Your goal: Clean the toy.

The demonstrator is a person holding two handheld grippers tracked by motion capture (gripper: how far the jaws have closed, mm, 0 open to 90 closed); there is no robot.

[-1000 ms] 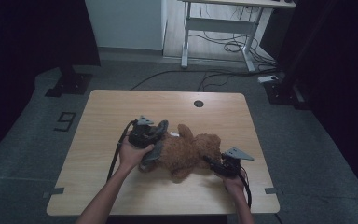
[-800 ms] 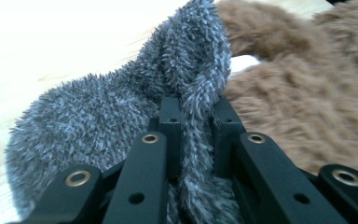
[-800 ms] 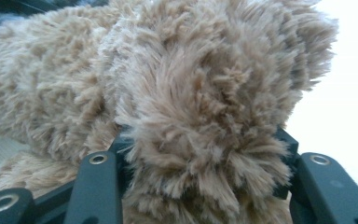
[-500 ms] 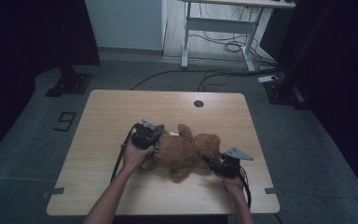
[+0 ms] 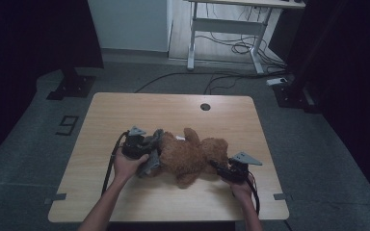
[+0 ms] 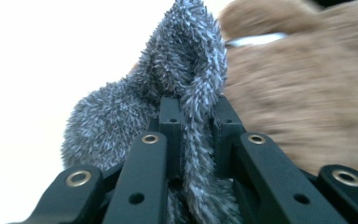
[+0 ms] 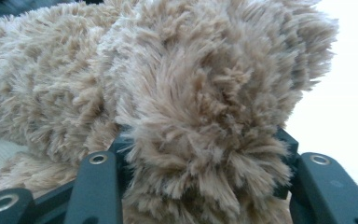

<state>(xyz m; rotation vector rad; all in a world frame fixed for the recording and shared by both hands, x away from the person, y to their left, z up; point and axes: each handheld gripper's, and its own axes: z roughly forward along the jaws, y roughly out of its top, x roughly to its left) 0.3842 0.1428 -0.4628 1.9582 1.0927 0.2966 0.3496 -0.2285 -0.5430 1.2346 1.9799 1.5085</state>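
free: far half of table [image 5: 173,108] bare, small round hole [image 5: 205,107] only | near edge strip open | blocked: brown teddy bear [image 5: 192,156] lies across the middle | grey fuzzy cloth [image 5: 153,154] touching bear's left side | both flanks taken by hands

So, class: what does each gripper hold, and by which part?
The left gripper pinches a fold of the fuzzy grey cloth. The right gripper clamps a limb of the brown plush teddy bear; which limb cannot be told.
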